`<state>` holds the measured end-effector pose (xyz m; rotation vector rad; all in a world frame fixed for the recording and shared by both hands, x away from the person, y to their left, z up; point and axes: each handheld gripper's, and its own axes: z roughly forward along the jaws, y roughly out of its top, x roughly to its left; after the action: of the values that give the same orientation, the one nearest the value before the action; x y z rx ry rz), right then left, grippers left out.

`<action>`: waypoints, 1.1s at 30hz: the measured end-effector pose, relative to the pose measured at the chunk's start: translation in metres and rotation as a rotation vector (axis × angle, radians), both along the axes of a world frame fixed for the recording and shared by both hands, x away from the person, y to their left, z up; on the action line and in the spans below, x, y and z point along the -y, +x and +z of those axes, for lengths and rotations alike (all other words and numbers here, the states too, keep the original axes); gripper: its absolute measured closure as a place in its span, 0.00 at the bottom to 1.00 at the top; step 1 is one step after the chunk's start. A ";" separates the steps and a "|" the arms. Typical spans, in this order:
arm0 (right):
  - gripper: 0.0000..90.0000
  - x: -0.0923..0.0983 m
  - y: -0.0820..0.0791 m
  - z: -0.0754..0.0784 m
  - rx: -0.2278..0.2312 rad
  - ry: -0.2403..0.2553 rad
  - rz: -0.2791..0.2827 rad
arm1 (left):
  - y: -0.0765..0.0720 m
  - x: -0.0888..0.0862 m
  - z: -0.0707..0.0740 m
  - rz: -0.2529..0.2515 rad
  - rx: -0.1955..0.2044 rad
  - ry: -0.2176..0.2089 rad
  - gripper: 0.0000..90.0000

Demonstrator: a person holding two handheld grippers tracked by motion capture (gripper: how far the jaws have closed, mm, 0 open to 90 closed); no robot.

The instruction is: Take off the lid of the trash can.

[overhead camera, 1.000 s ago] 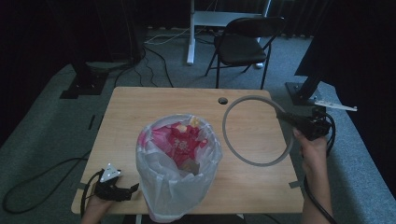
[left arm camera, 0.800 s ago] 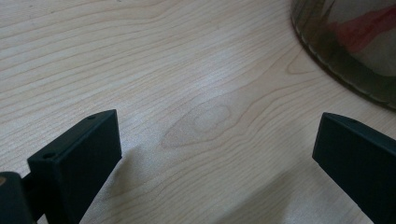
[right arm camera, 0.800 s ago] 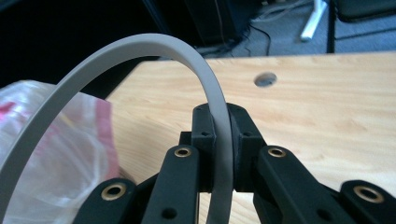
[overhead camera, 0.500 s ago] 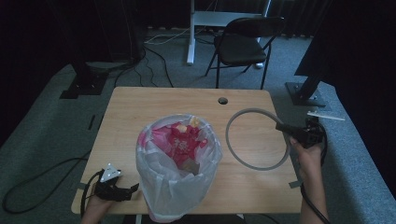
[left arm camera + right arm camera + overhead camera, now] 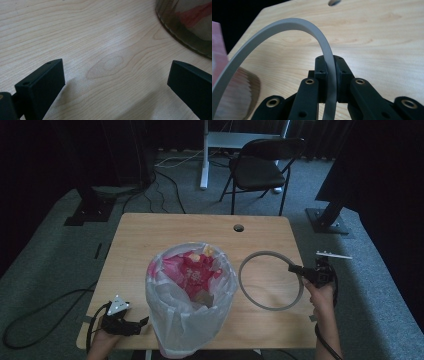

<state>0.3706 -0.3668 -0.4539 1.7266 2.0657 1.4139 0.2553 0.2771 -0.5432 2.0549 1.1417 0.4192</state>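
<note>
The wooden counter [image 5: 150, 232] takes up the middle of the room, a round hole near its far edge; a black folding chair [image 5: 262, 167] stands on the grey carpet beyond it. On the near half of the counter stands a bin lined with a clear plastic bag [image 5: 190, 305], pink and red scraps heaped inside; its curved wall shows at the upper right corner of the left gripper view. Just right of the bin lies the grey ring [image 5: 271, 280], a thin hoop low over the wood near the right edge, well apart from the bag's rim.

The person's right forearm comes in from the bottom right and rises straight toward the hoop; the right tongs [image 5: 300, 270] point leftward and are clenched on the ring's right side; in the right gripper view the grey band runs upright between the two black jaws, pinched tight, then arcs away to the left. The left hand rests at the near left corner, wrist low; the left tongs [image 5: 142, 322] lie close to the wood, aimed at the bin, released and spread wide with bare grain between them.
</note>
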 end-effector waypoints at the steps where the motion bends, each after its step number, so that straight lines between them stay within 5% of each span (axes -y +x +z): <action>1: 0.92 0.000 0.001 -0.004 -0.008 0.001 0.000 | 0.000 0.000 0.000 0.000 0.000 0.000 0.01; 12: 0.92 -0.002 0.005 -0.039 -0.064 -0.034 -0.016 | 0.000 0.000 0.000 -0.002 -0.002 -0.004 0.01; 24: 0.92 -0.002 0.006 -0.063 -0.099 -0.047 -0.032 | 0.000 0.000 0.000 -0.002 -0.006 -0.007 0.01; 29: 0.92 -0.005 0.007 -0.069 -0.114 -0.104 -0.050 | 0.001 -0.001 0.000 -0.002 -0.006 -0.009 0.01; 33: 0.92 -0.005 0.007 -0.074 -0.113 -0.103 -0.043 | 0.001 -0.001 0.000 -0.008 -0.010 -0.012 0.01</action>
<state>0.3779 -0.3613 -0.5281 1.8371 2.1027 1.2017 0.2562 0.2781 -0.5436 2.0521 1.1392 0.3980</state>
